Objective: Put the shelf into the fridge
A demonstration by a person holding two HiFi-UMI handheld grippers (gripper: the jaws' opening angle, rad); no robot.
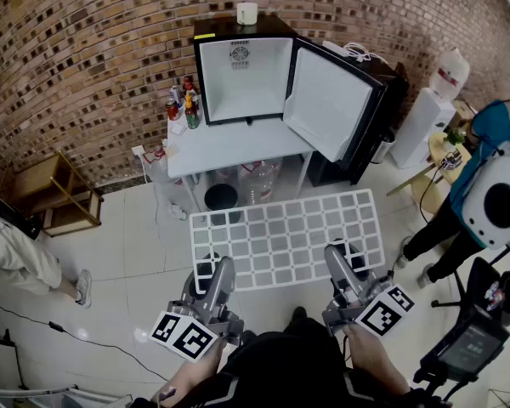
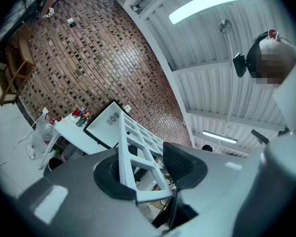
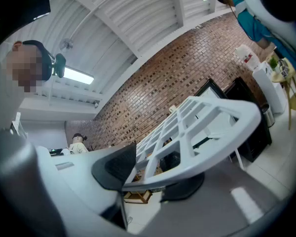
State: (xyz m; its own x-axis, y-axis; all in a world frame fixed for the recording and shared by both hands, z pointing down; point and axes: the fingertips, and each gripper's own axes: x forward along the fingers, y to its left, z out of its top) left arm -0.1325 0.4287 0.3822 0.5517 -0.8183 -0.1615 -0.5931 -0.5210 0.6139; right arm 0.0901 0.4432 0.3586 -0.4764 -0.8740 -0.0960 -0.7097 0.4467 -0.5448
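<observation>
A white grid shelf (image 1: pixel 289 236) hangs level in the air in front of me, carried at its near edge by both grippers. My left gripper (image 1: pixel 220 269) is shut on the shelf's near left corner, and the shelf (image 2: pixel 133 142) runs away between its pads. My right gripper (image 1: pixel 337 255) is shut on the near right part, with the rounded corner of the shelf (image 3: pixel 202 127) between its pads. Ahead, a small black fridge (image 1: pixel 242 75) stands on a white table (image 1: pixel 229 147), its door (image 1: pixel 327 100) swung open to the right and its white inside bare.
Sauce bottles (image 1: pixel 183 104) stand on the table left of the fridge, and a paper roll (image 1: pixel 247 13) sits on top. Under the table are a water jug (image 1: pixel 259 177) and a black bin (image 1: pixel 221 198). A person (image 1: pixel 484 185) and a tripod (image 1: pixel 467 347) are at right, a wooden stool (image 1: pixel 55 194) at left.
</observation>
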